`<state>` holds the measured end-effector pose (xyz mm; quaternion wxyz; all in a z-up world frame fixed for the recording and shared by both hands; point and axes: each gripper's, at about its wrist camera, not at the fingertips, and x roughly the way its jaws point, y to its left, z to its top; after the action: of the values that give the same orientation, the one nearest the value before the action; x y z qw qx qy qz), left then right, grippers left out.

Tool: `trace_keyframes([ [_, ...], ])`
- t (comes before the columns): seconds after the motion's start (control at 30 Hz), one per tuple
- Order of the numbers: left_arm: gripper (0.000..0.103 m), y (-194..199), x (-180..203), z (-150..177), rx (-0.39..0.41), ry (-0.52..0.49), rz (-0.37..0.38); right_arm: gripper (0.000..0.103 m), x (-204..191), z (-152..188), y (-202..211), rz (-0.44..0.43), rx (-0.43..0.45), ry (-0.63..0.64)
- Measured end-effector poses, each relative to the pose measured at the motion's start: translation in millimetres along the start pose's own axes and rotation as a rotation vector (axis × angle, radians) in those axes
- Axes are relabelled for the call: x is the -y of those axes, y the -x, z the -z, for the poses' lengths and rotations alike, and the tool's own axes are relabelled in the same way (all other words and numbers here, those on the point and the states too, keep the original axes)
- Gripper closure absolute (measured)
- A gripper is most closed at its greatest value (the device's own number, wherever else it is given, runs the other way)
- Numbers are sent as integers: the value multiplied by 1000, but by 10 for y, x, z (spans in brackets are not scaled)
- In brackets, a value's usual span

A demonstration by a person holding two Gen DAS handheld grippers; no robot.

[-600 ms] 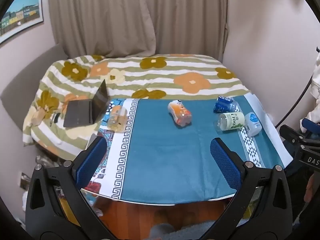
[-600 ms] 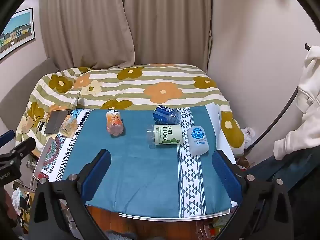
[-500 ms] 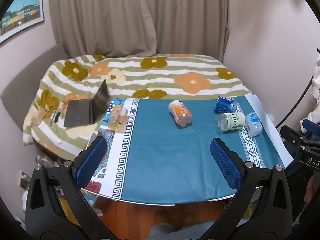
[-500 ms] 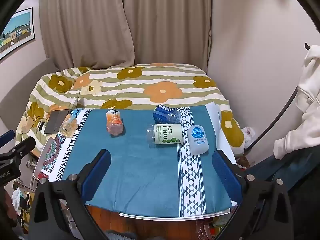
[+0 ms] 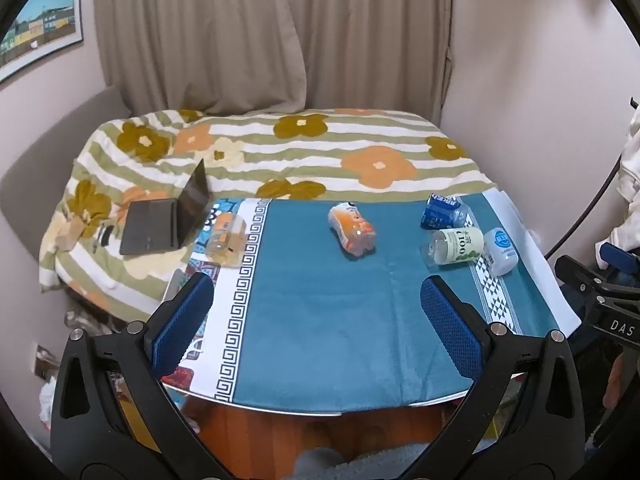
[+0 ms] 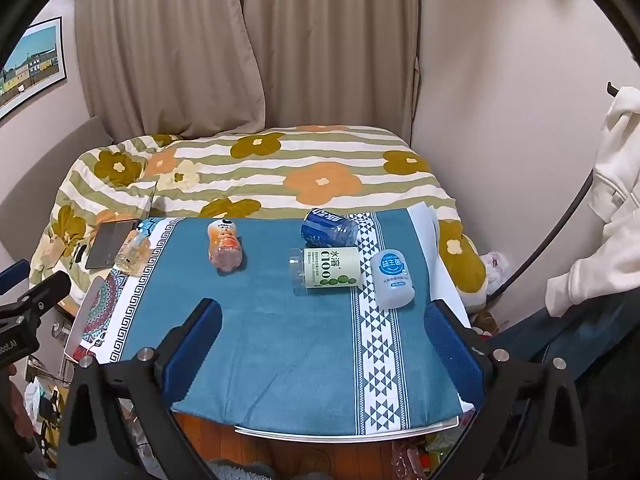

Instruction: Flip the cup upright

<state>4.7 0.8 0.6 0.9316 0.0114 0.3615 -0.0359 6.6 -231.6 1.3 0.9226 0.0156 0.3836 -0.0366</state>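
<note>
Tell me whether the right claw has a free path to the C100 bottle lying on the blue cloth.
Probably yes: the right claw is open, and only bare blue cloth separates it from the C100 bottle.

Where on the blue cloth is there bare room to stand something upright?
The near half is bare, from the key-pattern border to the triangle band. So is the gap between orange bottle and green-label bottle. Crowded: far right, with blue bottle and white bottle.
</note>
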Motion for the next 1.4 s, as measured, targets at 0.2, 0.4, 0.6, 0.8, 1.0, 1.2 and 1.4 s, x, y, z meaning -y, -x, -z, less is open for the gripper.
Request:
trace_keyframes([
  [0.2,0,-1,4,-17,0,0,1,2,-10,-19,-15,1,-4,-2],
  [0.4,0,-18,-6,-37,-4,3,3,2,3,-39,-5,1,-6,-8],
  [0.6,0,-18,-9,-49,-7,6,3,2,3,-38,-5,-1,-7,-9],
  [0.8,0,-23,-5,-42,-9,7,4,2,7,-39,-9,-1,-8,-12],
  [1.0,0,-38,-24,-40,-14,14,11,2,9,-41,-12,-1,-8,-13],
  [1.2,0,-61,-23,-52,-14,22,18,2,12,-46,-36,2,-10,-14],
  [1.4,0,-67,-19,-49,-15,23,19,2,15,-45,-37,1,-10,-14],
])
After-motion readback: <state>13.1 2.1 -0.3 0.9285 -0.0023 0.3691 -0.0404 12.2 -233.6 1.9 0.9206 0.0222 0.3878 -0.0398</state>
